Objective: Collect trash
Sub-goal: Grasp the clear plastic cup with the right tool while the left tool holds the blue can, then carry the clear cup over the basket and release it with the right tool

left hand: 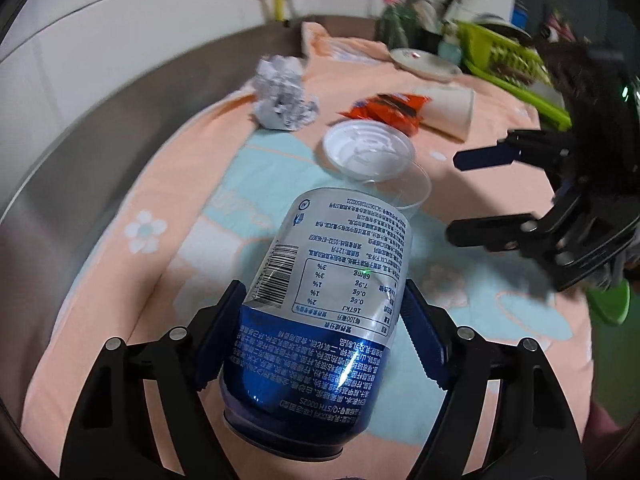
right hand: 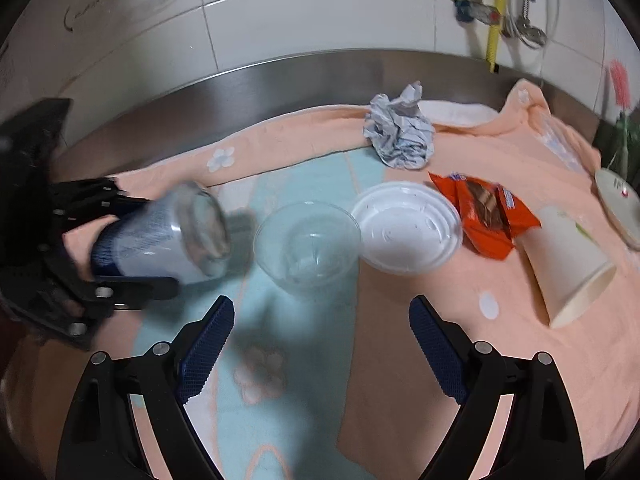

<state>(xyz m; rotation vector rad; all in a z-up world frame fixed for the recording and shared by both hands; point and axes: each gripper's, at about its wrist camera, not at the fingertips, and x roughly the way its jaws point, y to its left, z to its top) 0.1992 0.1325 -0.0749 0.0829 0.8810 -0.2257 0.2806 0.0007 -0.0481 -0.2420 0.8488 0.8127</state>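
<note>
My left tongs [left hand: 324, 340] squeeze the blue and white can [left hand: 320, 320], lifted over the near left of the cloth [right hand: 400, 360]. My right tongs [right hand: 320, 344] are wide open, holding nothing.

A blue-and-white drink can [left hand: 320, 300] hangs tilted above the cloth. Beyond it sit an upright clear cup [right hand: 306, 244], a white lid [right hand: 406, 226], an orange wrapper [right hand: 486, 216], crumpled paper [right hand: 400, 134] and a toppled paper cup [right hand: 568, 264].

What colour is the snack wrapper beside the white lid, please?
Orange-red, with brown; clearest in the right wrist view: wrapper.
</note>
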